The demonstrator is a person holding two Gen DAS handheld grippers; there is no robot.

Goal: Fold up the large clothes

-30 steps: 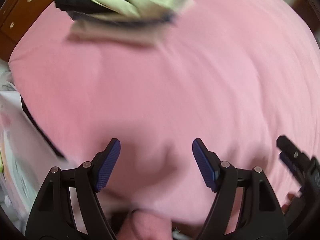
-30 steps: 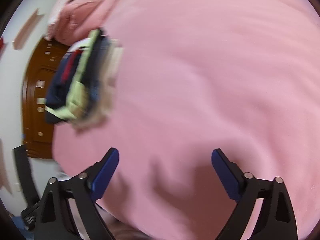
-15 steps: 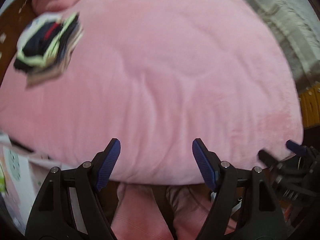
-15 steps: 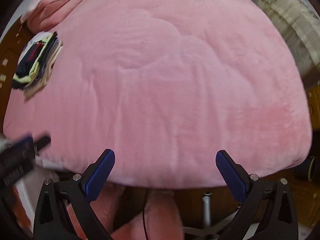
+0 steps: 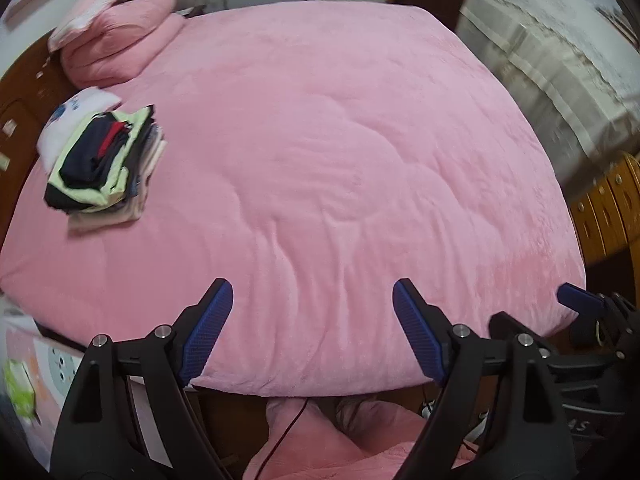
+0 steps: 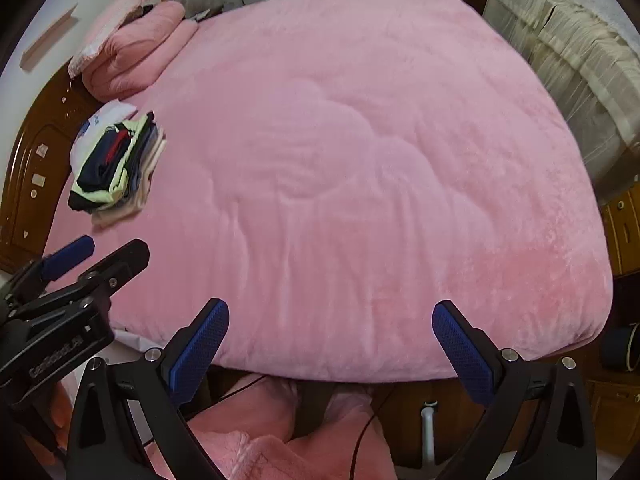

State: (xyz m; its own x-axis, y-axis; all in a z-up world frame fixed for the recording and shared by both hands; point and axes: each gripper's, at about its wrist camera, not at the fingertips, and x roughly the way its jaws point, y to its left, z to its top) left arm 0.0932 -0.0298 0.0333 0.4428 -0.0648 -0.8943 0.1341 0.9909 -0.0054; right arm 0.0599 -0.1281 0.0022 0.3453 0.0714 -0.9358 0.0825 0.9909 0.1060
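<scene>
A stack of folded clothes [image 5: 104, 160], dark blue, pale green and beige, lies at the left edge of a bed under a pink plush blanket [image 5: 340, 140]. The same stack [image 6: 116, 168] shows in the right wrist view. No unfolded garment is in sight. My left gripper [image 5: 314, 320] hangs high over the bed's near edge, its jaws opening with nothing between them. My right gripper [image 6: 330, 336] hovers beside it, wide open and holding nothing. Each sees the other: the right gripper [image 5: 532, 308] at the lower right, the left gripper [image 6: 112, 250] at the lower left.
Pink pillows and a folded quilt [image 5: 116, 40] sit at the far left corner against a brown wooden headboard [image 5: 16, 92]. A white lace cover [image 5: 560, 60] and wooden furniture [image 5: 608, 208] stand right of the bed. The person's pink-clad legs [image 5: 320, 440] are below.
Both grippers have risen and drawn back from the blanket, so the whole bed now shows. The clothes stack has shifted from the top of view to the far left. Left jaws stand wider.
</scene>
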